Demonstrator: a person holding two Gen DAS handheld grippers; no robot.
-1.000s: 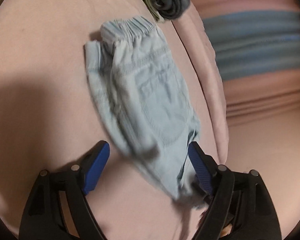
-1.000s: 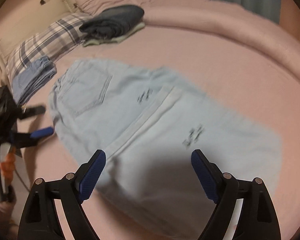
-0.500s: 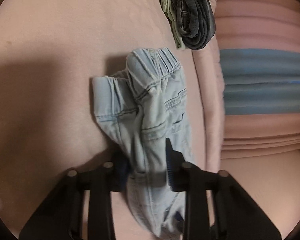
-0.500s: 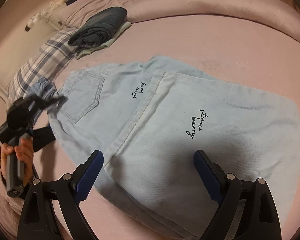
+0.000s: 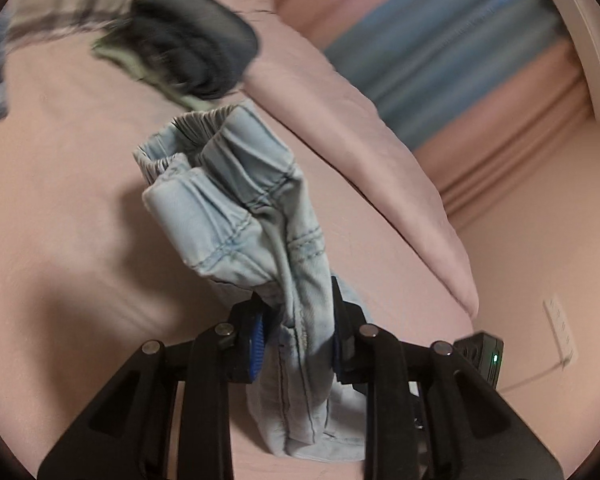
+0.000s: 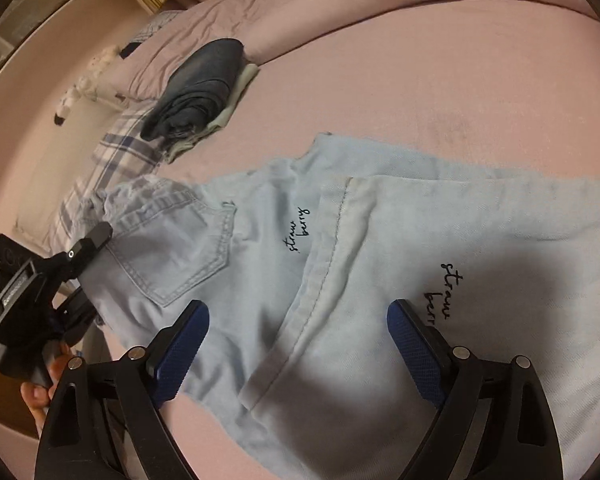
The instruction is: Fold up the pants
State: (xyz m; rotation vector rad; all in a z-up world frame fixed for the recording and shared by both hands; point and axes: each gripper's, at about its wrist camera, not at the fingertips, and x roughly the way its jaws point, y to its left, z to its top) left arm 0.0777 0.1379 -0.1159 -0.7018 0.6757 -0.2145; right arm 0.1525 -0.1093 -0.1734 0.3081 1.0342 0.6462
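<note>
Light blue denim pants (image 6: 380,280) lie flat on the pink bed, legs doubled over, back pocket up and "strawberry" lettering showing. My left gripper (image 5: 296,320) is shut on the bunched fabric near the waist. In the left wrist view the pants (image 5: 228,208) rise off the sheet, the elastic waistband crumpled beyond the fingers. The right wrist view has the left gripper (image 6: 94,268) at the pants' left edge, a hand (image 6: 36,396) on its handle. My right gripper (image 6: 298,320) hovers open above the folded leg hem, with its fingers clear of the cloth.
A stack of dark folded clothes (image 6: 196,88) sits beyond the pants near a plaid pillow (image 6: 112,152). A rolled pink duvet (image 5: 360,128) runs along the far side of the bed. Striped curtains (image 5: 440,48) hang behind it.
My left gripper went from open around the waist end to shut on it, then lifted the fabric off the bed. The right gripper drifted over the legs and rolled, staying open.
</note>
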